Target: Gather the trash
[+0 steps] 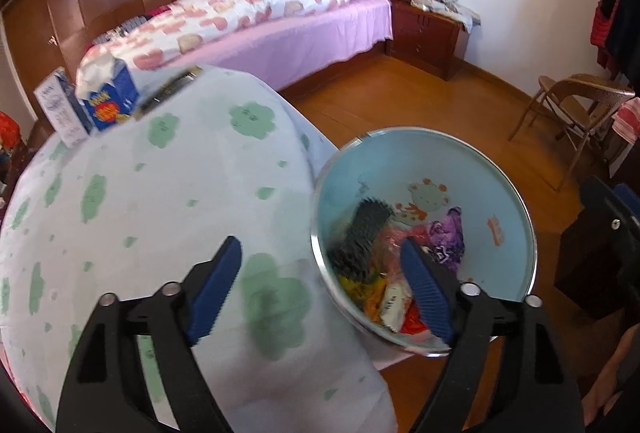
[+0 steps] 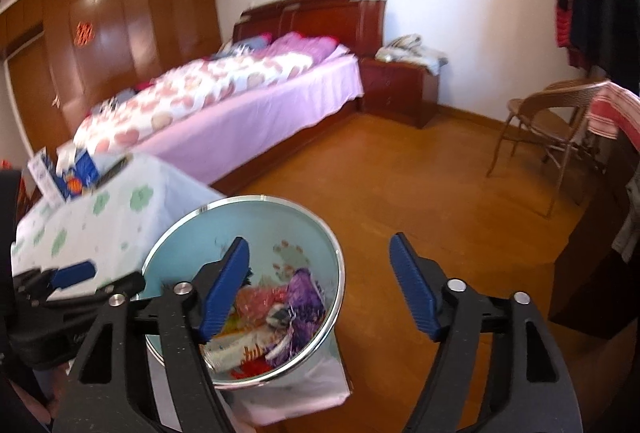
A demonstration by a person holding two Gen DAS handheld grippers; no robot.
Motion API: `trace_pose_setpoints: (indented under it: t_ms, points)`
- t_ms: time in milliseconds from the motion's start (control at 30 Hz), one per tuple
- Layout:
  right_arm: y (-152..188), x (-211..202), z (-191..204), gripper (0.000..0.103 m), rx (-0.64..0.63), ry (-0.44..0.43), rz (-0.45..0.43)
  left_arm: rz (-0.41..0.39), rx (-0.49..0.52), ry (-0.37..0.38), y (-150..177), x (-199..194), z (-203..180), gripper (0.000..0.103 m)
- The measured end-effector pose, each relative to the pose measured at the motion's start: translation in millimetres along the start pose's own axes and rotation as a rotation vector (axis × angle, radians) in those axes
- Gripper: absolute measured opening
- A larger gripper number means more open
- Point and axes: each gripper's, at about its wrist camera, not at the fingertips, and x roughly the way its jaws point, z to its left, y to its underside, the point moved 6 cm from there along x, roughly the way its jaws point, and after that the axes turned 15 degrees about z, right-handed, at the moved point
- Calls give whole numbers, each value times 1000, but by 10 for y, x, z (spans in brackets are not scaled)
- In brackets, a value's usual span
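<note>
Bedroom with a wood floor [image 2: 400, 193] and a pink-sheeted bed [image 1: 280, 33]. The table with the white, green-flowered cloth [image 1: 160, 213] has a light-blue, metal-rimmed trash bin [image 1: 496, 201] right beside it, full of colourful wrappers [image 2: 280, 305]. Left gripper [image 1: 320, 289] and right gripper [image 2: 316, 285] both hang spread wide with nothing in them.

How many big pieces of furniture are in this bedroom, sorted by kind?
Bed: 1
Nightstand: 1
Wardrobe: 1
Chair: 1
Cloth-covered table: 1
Total: 5
</note>
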Motion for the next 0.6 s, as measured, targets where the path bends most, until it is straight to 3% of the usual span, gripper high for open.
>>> trace_pose_setpoints:
  t_ms: [67,300,600]
  points:
    - [5,-67,-36,84,2,4,-26,-34,-2,-10,44,-100,63,84]
    - [30,-319,-34,84,-8,-4,-66,-186,-32,-52,225,-567,331,97]
    - [143,-719,218,90,-7,-12,-163,-387,-40,-72,397,-1170,471,97]
